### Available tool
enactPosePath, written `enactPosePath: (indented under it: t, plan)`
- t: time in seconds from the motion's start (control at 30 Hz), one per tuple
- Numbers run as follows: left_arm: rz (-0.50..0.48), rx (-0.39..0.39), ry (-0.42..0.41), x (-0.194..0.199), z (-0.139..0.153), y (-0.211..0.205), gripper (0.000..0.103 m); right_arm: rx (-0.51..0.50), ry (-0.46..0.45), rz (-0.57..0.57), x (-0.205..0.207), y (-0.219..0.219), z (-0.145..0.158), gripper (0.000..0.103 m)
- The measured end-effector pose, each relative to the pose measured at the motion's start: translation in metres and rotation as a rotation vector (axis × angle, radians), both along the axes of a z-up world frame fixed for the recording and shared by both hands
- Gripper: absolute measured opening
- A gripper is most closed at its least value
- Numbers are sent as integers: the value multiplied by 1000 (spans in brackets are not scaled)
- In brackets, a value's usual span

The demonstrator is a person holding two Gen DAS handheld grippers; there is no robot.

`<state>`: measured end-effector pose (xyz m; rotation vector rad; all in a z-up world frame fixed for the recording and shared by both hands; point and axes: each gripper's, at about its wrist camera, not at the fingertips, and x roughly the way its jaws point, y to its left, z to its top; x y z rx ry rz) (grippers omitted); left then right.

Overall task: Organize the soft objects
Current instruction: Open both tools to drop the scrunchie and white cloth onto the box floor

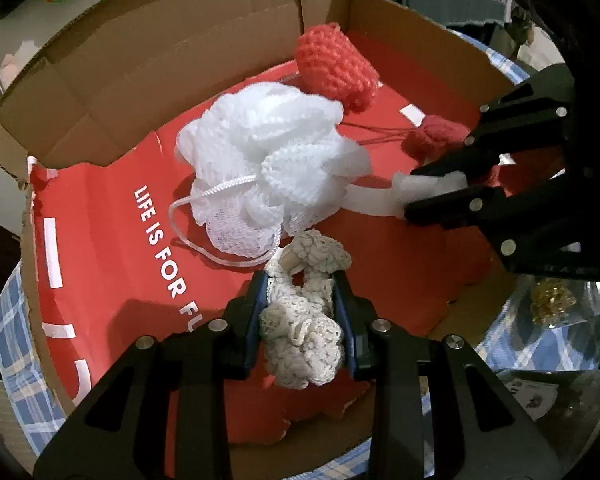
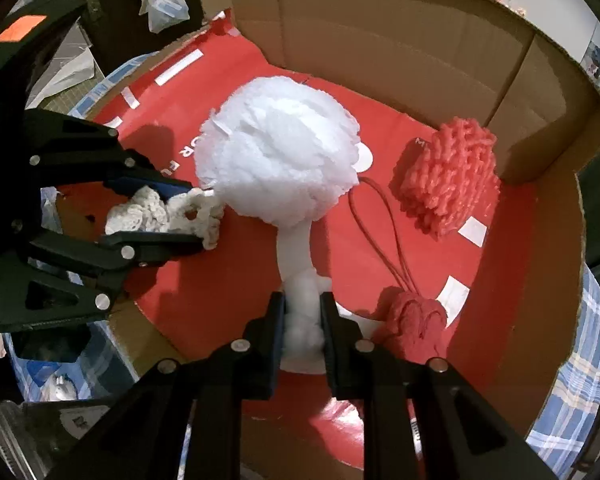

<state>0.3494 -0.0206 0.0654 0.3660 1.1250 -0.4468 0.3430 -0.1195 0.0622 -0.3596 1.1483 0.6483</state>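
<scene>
1. A cardboard box [image 1: 148, 52] with a red printed floor surrounds both grippers; its brown walls rise beyond and to the sides of the jaws, and a blue plaid cloth [image 1: 16, 344] lies under the box.
2. A red knitted pouf [image 2: 452, 176] rests against the far wall, ahead and right of the right gripper's jaws, with red cords trailing back to a small red knitted piece [image 2: 414, 326] just beside the right jaw.
3. The left gripper [image 1: 300, 300] has its jaws narrow, clamped on a cream crocheted piece [image 1: 300, 328], which bunches between the blue pads and spills forward past the tips.
4. The right gripper [image 2: 302, 316] has its jaws nearly closed, pinching the white stem of a white mesh bath pouf [image 2: 280, 160].
5. The pouf's fluffy round body sits on the red floor straight ahead of the right jaws, touching the cream piece by the left jaws; its white cord loop [image 1: 204, 216] lies ahead of the left jaws.
</scene>
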Motion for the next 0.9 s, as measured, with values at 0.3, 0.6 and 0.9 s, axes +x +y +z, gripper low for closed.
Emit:
enactPosePath:
  t: [0.3,0.6,0.9]
  plan:
    - [-19,23,6,3,-4,-5,40,-9,7,7,2,3,-3,24]
    - [-23,10,-8,0,-3,-12,56,-19,-1,18,4,4,-4,43]
    - [15,-27,-67,-10,23,0,65,18,-64,-11,-7,-3,28,57]
